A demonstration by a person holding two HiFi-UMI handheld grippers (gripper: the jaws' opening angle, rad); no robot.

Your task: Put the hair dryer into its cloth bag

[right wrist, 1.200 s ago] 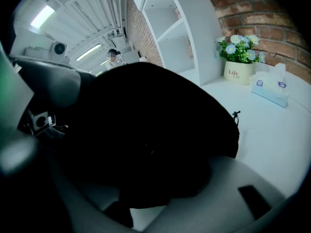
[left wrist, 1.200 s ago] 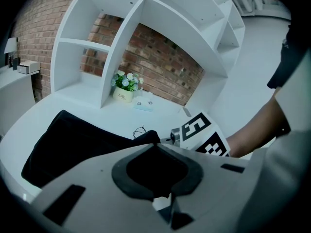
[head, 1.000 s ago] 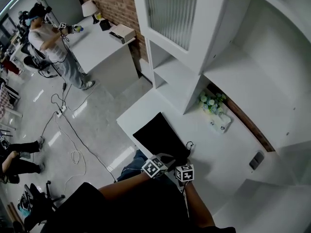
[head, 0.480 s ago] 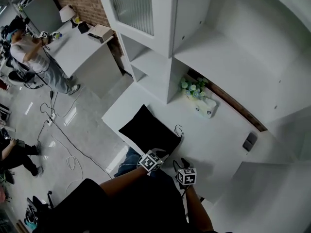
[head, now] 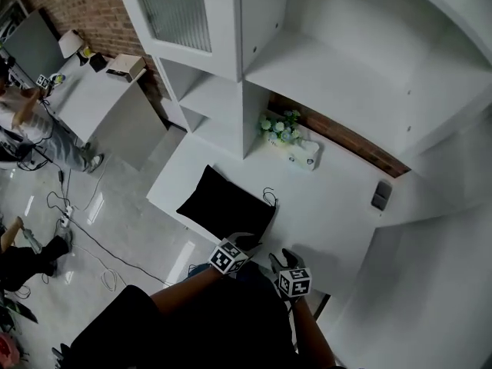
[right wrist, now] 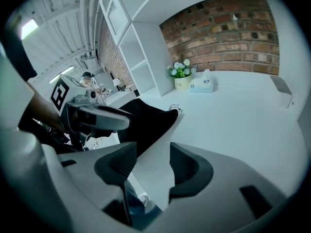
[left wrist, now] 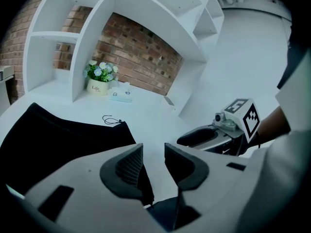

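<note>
A black cloth bag (head: 225, 206) lies flat on the white counter (head: 338, 214), close to the front edge, with its drawstring (head: 267, 197) trailing from the corner farthest from that edge. Whether the hair dryer is inside cannot be told.

The left gripper (head: 244, 241) hangs over the front edge just beside the bag's near corner. Its fingers have just been opening and now stand wide apart, with only bare counter between them and the bag off to the left (left wrist: 58, 135).

The right gripper (head: 283, 258) sits beside the left one, near the bag but apart from it. Its fingers stand wide too, with nothing between them; the bag (right wrist: 146, 116) lies ahead and to the left.

At the back of the counter, against the brick wall, stand a flower pot (head: 280, 127) and a tissue box (head: 308, 157) side by side.
</note>
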